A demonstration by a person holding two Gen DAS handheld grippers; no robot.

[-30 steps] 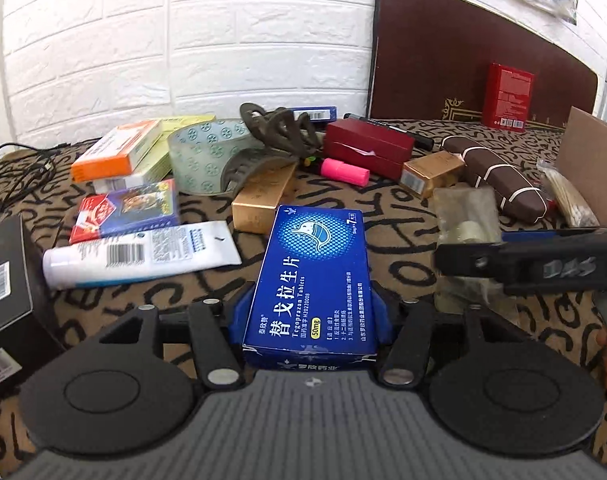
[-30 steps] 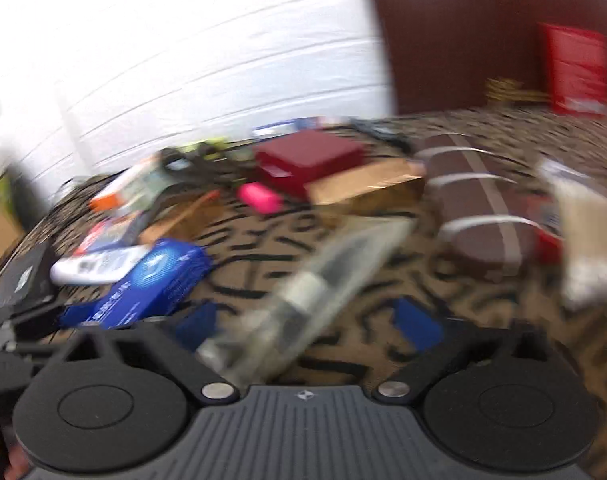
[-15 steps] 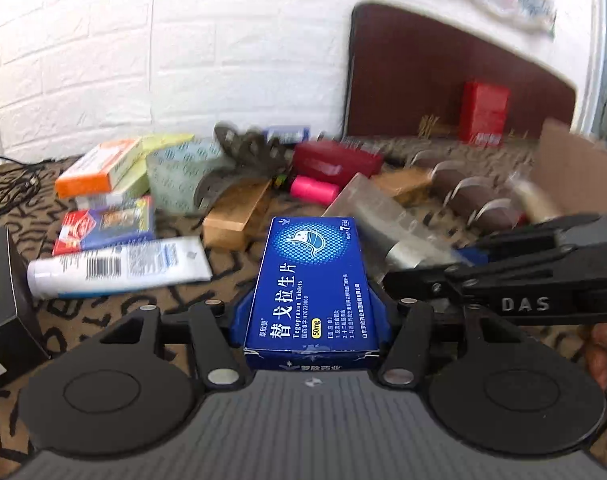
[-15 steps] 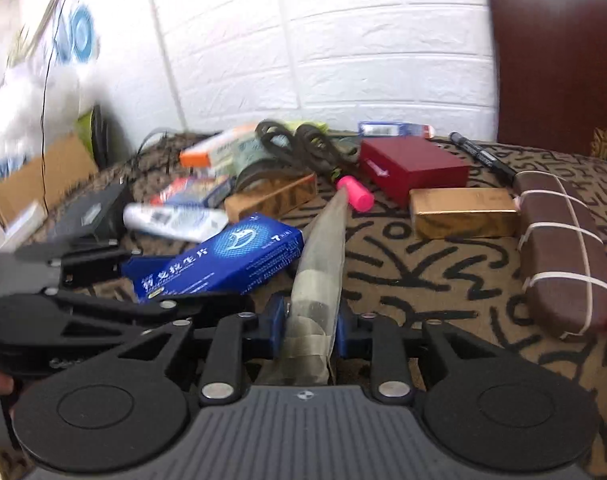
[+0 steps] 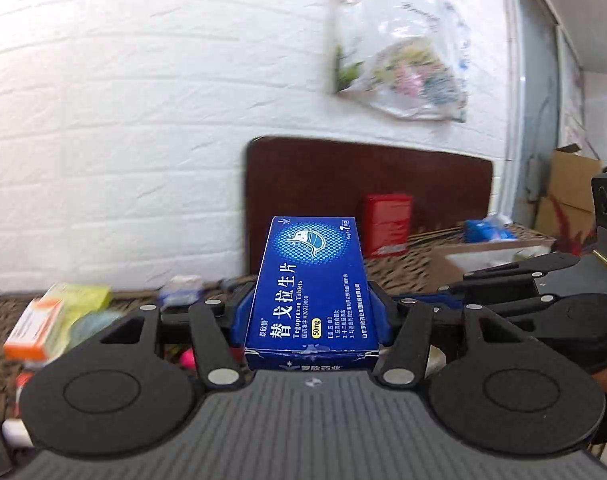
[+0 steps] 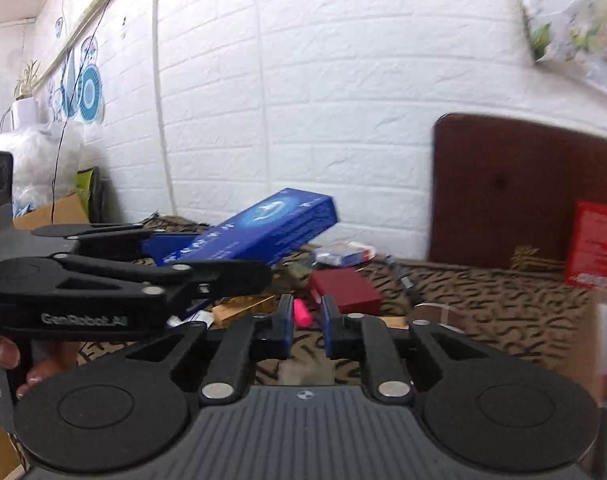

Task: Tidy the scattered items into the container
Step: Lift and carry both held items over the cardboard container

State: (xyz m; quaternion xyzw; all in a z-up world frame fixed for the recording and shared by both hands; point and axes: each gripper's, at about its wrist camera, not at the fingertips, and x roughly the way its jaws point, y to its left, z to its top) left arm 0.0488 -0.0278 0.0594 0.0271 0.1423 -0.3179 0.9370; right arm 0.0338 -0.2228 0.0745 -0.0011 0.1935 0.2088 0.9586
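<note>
Box: the blue tablet box [image 5: 311,292], light stiff card, crushable; best held across its long sides.
Left hand-held gripper [image 5: 309,316]: clamped on the box.
Right hand-held gripper [image 6: 306,330]: together, seemingly empty.

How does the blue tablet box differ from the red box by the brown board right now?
The blue tablet box is clamped in the left gripper, off the table; the red box stands free on the table. The blue tablet box lies flat, long side pointing away; the red box stands upright before the brown board. Both are rectangular cartons.
</note>
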